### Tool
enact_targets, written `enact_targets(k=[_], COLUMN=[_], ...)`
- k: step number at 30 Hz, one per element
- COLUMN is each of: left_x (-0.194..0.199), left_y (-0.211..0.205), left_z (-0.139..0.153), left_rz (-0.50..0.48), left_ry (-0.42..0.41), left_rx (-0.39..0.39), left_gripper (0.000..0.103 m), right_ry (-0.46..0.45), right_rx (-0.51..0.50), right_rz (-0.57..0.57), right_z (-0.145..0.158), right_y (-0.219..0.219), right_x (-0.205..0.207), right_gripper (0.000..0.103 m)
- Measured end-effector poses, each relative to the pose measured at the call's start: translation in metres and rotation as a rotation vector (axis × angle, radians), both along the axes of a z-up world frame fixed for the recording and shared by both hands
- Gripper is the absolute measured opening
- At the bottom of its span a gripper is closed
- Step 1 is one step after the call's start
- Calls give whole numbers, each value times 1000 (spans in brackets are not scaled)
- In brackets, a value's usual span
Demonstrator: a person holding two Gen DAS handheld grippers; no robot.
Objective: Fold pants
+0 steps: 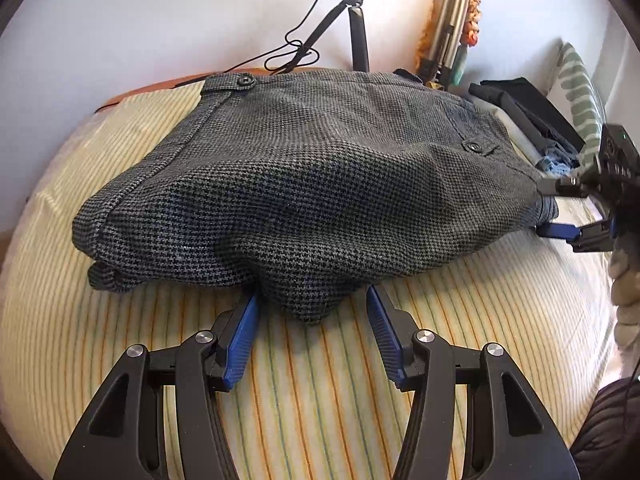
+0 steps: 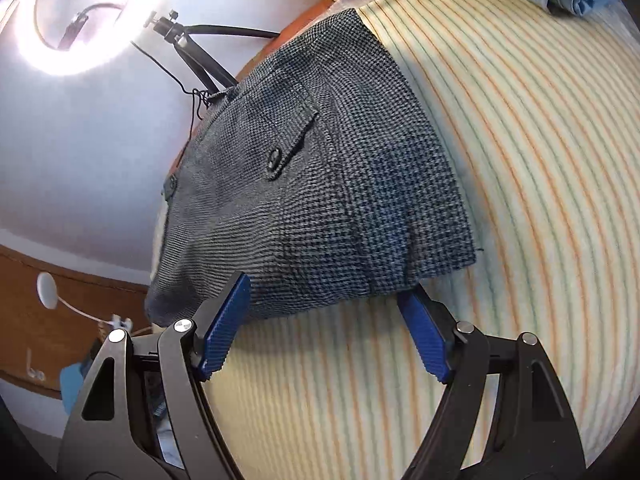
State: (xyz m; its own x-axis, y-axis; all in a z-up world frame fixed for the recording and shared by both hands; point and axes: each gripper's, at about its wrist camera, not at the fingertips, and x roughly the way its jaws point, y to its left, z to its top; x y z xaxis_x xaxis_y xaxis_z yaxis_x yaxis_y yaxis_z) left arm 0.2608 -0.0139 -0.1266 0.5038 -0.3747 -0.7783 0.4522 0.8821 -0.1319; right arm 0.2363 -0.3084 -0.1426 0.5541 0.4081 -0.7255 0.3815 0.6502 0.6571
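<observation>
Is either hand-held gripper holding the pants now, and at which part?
Neither. The left hand-held gripper and right hand-held gripper are both open around edges of the folded houndstooth pants, not clamped.

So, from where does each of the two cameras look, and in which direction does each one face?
Left wrist: sits on the left gripper, low over the striped sheet, facing the folded pants; its open fingers straddle a drooping fold, and the right gripper shows at the pants' far side.
Right wrist: sits on the right gripper, facing the pants' end; open fingers only.
Shared: the pants, their pocket button, the sheet.
</observation>
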Motion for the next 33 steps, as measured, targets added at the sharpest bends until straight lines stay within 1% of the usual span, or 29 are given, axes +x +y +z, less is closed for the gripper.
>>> enact_targets(k=[1, 3, 4, 5, 7, 8, 9, 10, 11, 12, 14, 16, 17, 18, 21, 23, 25, 27, 28, 30, 31, 33], left_x=[-1, 1, 2, 3, 4, 6, 7, 8, 8, 7, 5, 3, 2, 1, -13, -20, -24, -26, -25, -17, -11, 2], left_y=[1, 2, 2, 1, -2, -2, -1, -1, 0, 2, 3, 4, 4, 3, 0, 0, 3, 11, 12, 18, 20, 15], left_z=[0, 0, 0, 0, 4, 9, 15, 23, 33, 45, 64, 69, 63, 55, 25, 18, 23, 37, 47, 68, 77, 86], left_rz=[4, 8, 2, -4, -20, -30, -37, -46, -59, -72, -99, -121, -136, -149, -202, -224, -233, -236, -232, -201, -181, -146], left_ry=[-3, 3, 12, 17, 18, 25, 27, 22, 14, 1, -28, -23, 7, 31, 81, 93, 89, 77, 47, -15, -35, -65], left_rx=[4, -13, -27, -28, -20, -29, -40, -47, -56, -64, -66, -62, -57, -44, 48, 90, 90, 65, 60, 43, 23, -3], left_gripper=[36, 13, 13, 11, 9, 9, 9, 9, 9, 9, 9, 9, 9, 9, 9, 9, 9, 9, 9, 9, 9, 10], right_ry=[-1, -2, -4, -10, -6, -8, -14, -8, 7, -1, -51, -97, -120, -123, -58, -15, -11, -16, -18, -24, -32, -35], right_rx=[14, 38, 50, 51, 68, 75, 81, 65, 29, 9, -36, -108, -145, -171, -215, -247, -241, -229, -230, -226, -216, -211], right_rz=[-8, -17, -26, -42, -67, -80, -85, -78, -65, -55, -30, -6, 6, 15, 35, 51, 57, 61, 64, 61, 59, 51], right_z=[0, -3, -6, -5, -5, -5, -4, -4, -1, 3, 19, 35, 43, 46, 36, 24, 17, 16, 18, 20, 21, 21], right_y=[3, 7, 8, 8, 6, 5, 4, 3, 4, 5, 10, 16, 18, 20, 22, 23, 22, 18, 15, 13, 12, 8], right_x=[2, 6, 9, 11, 13, 14, 15, 16, 19, 19, 19, 19, 18, 19, 20, 18, 15, 11, 8, 6, 5, 3], right_gripper=[78, 78, 81, 81, 82, 80, 74, 49, 43, 42, 37, 35, 35, 35, 34, 35, 35, 36, 39, 40, 42, 42])
